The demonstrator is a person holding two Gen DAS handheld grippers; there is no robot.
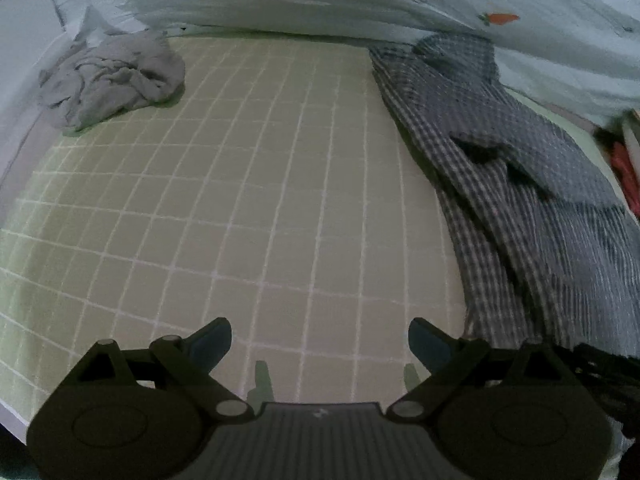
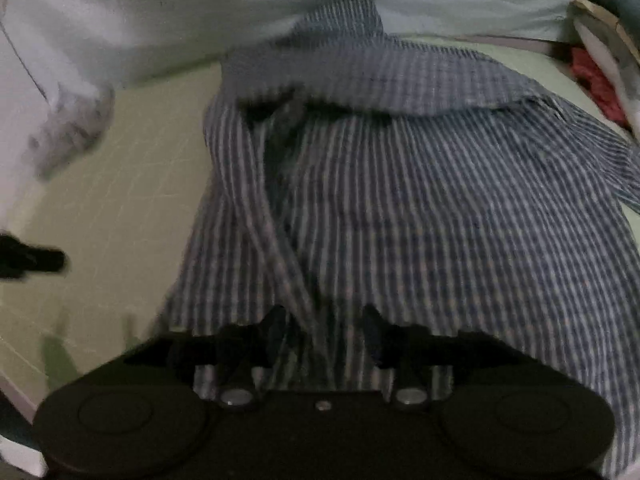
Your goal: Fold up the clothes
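The right hand-held gripper (image 2: 326, 320) sits low in its own view with its jaws parted partway; striped cloth of the checked shirt (image 2: 420, 208) lies in the gap, yet the pads do not look pressed on it, so I read it as released rather than grasping. The left hand-held gripper (image 1: 320, 338) is spread wide and empty, over bare grid-lined mat (image 1: 240, 200), with the shirt's edge just beside its right finger.

The shirt lies spread but rumpled across the right half of the left view, collar toward the upper right, a dark opening showing where the front gapes. To do this step well, I judge each gripper should take one corner or hem edge, pinching a single layer, and the front placket running up from the right gripper should be smoothed before any fold. Pinching the bunched ridge at the middle would likely drag both layers and skew the fold.

A crumpled grey garment (image 1: 116, 76) sits at the upper left of the left view, well apart from the shirt, so the mat between is free for laying the fold. A pale quilt with a carrot print (image 1: 500, 18) runs along the top and touches the shirt's collar end; it may crowd that end. Red and white items (image 2: 600, 76) are stacked at the right edge of the right view, near the shirt's far sleeve.
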